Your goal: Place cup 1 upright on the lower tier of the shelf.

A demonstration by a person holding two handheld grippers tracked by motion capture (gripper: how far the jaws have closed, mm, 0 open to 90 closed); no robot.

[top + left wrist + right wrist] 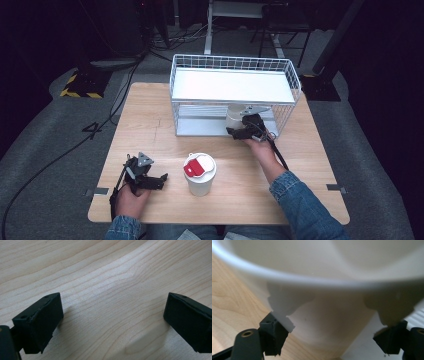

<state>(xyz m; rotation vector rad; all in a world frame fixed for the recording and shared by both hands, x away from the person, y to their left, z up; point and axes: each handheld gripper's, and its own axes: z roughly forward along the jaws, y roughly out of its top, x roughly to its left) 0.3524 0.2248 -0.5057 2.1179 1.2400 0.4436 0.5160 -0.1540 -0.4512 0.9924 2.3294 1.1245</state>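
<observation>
A white paper cup [233, 116] stands at the front opening of the wire rack's lower level, under the white shelf [232, 85]. My right gripper [237, 129] is shut on this cup from the near side. In the right gripper view the cup [324, 270] looms large, with my right gripper [334, 326] holding its wall from both sides. A second white cup [200, 176] with a red and white lid stands at the table's front middle. My left gripper [156, 181] rests open on the table at the front left. In its own view, the left gripper [112, 315] has bare wood between its jaws.
The white wire rack [175, 75] stands at the back middle of the wooden table [150, 115]. Its wire sides and upper shelf close in around the right gripper. A cable [278, 152] trails from that gripper along the forearm.
</observation>
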